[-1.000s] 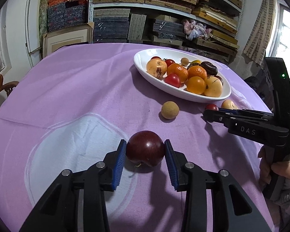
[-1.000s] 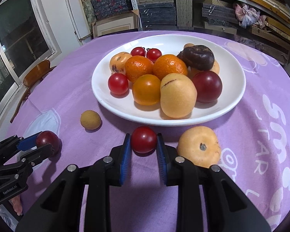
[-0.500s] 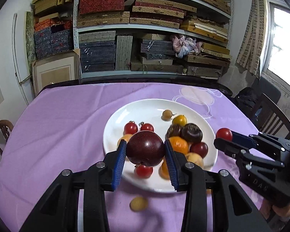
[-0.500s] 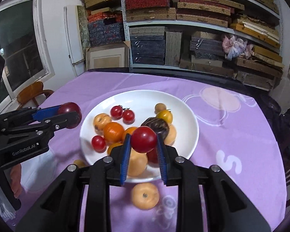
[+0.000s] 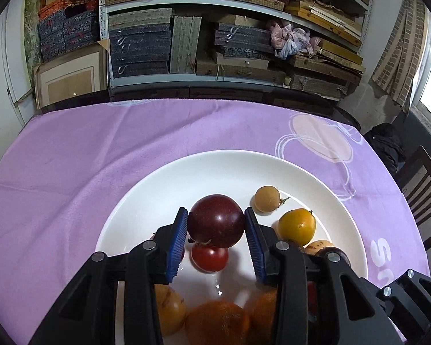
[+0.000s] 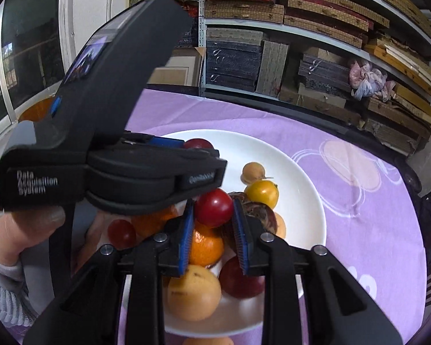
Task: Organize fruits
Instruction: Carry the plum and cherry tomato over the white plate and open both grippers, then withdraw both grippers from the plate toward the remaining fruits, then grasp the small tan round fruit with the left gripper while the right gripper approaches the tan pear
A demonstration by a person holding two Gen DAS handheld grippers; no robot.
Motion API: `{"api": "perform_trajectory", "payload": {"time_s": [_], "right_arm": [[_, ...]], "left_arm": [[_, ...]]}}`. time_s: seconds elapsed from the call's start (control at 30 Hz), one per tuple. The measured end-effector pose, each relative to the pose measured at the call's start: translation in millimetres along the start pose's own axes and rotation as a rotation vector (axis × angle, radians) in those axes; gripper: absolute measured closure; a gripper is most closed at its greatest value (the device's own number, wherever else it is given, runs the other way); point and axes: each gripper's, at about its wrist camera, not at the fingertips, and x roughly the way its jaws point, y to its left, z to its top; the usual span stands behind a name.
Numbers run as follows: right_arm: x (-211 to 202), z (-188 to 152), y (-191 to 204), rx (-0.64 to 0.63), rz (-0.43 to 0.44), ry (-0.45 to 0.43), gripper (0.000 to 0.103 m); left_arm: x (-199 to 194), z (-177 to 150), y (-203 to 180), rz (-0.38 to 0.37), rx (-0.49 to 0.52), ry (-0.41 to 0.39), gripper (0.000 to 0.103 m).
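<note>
My left gripper is shut on a dark red plum and holds it above the white plate. Beneath it in the plate lie a cherry tomato, a tan longan, a yellow fruit and oranges. My right gripper is shut on a small red tomato, also over the plate and its pile of fruit. In the right wrist view the left gripper's black body crosses the left side, held by a hand.
The plate sits on a purple tablecloth on a round table. Shelves of stacked boxes stand behind the far edge. A dark wooden chair is at the right. A tan fruit lies on the cloth just in front of the plate.
Both grippers lifted their fruit off the cloth and carried it over the plate. The left gripper with the plum moved right and forward; the two grippers now sit close together.
</note>
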Motion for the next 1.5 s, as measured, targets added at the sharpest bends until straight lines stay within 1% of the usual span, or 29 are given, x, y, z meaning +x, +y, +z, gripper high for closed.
{"api": "perform_trajectory", "payload": {"time_s": [0.03, 0.1, 0.13, 0.17, 0.23, 0.33, 0.43, 0.47, 0.5, 0.57, 0.63, 0.67, 0.87, 0.9, 0.97, 1.03, 1.13, 1.5], "right_arm": [[4.2, 2.9, -0.1, 0.001, 0.004, 0.003, 0.077], [11.7, 7.8, 0.5, -0.005, 0.007, 0.012, 0.077], [16.1, 10.0, 0.8, -0.008, 0.016, 0.024, 0.075], [17.8, 11.7, 1.2, -0.006, 0.023, 0.03, 0.068], [17.0, 14.3, -0.9, 0.012, 0.017, 0.017, 0.061], [6.1, 12.2, -7.6, 0.06, 0.044, -0.003, 0.061], [-13.3, 6.4, -14.4, 0.089, 0.046, -0.018, 0.059], [-20.7, 2.7, -17.1, 0.098, 0.045, -0.026, 0.056], [-28.6, -1.4, -19.7, 0.109, 0.044, -0.034, 0.054], [-45.0, -12.2, -24.6, 0.136, 0.047, -0.046, 0.048], [-64.3, -28.2, -27.6, 0.159, 0.051, -0.06, 0.047], [-71.3, -36.0, -28.8, 0.17, 0.054, -0.063, 0.044], [-108.3, -90.2, -35.7, 0.226, 0.058, -0.07, 0.041], [-113.2, -100.8, -36.5, 0.24, 0.06, -0.073, 0.04], [-117.3, -112.5, -41.8, 0.273, 0.068, -0.078, 0.038], [-118.0, -123.3, -44.6, 0.309, 0.08, -0.08, 0.038], [-116.3, -129.7, -48.7, 0.334, 0.083, -0.074, 0.038], [-114.9, -130.5, -56.3, 0.35, 0.096, -0.079, 0.036]], "left_arm": [[-0.1, 1.0, 1.6, 0.005, -0.003, -0.007, 0.062], [-2.1, 1.4, 6.1, -0.001, -0.016, -0.019, 0.058], [-3.9, 1.8, 8.1, -0.007, -0.019, -0.022, 0.056], [-6.6, 1.1, 10.1, -0.005, -0.015, -0.028, 0.054], [-14.4, -2.0, 12.7, 0.013, -0.006, -0.046, 0.053], [-28.5, -8.7, 16.8, 0.028, 0.0, -0.067, 0.053], [-49.0, -19.6, 19.0, 0.045, 0.003, -0.096, 0.053], [-58.5, -25.3, 18.6, 0.057, 0.01, -0.113, 0.052], [-66.9, -31.0, 18.5, 0.069, 0.016, -0.126, 0.047], [-85.0, -43.7, 17.1, 0.105, 0.029, -0.158, 0.041], [-103.3, -58.6, 15.8, 0.136, 0.049, -0.186, 0.041], [-112.4, -67.8, 14.4, 0.149, 0.056, -0.197, 0.041], [-146.7, -113.1, 5.6, 0.194, 0.077, -0.226, 0.04], [-149.4, -118.2, 3.9, 0.198, 0.076, -0.226, 0.036], [-154.7, -129.2, 0.8, 0.218, 0.074, -0.239, 0.031], [-157.8, -138.2, -2.1, 0.234, 0.081, -0.248, 0.031], [-158.0, -146.2, -6.0, 0.25, 0.087, -0.246, 0.031], [-136.8, -154.5, -5.6, 0.273, 0.067, -0.224, 0.03]]}}
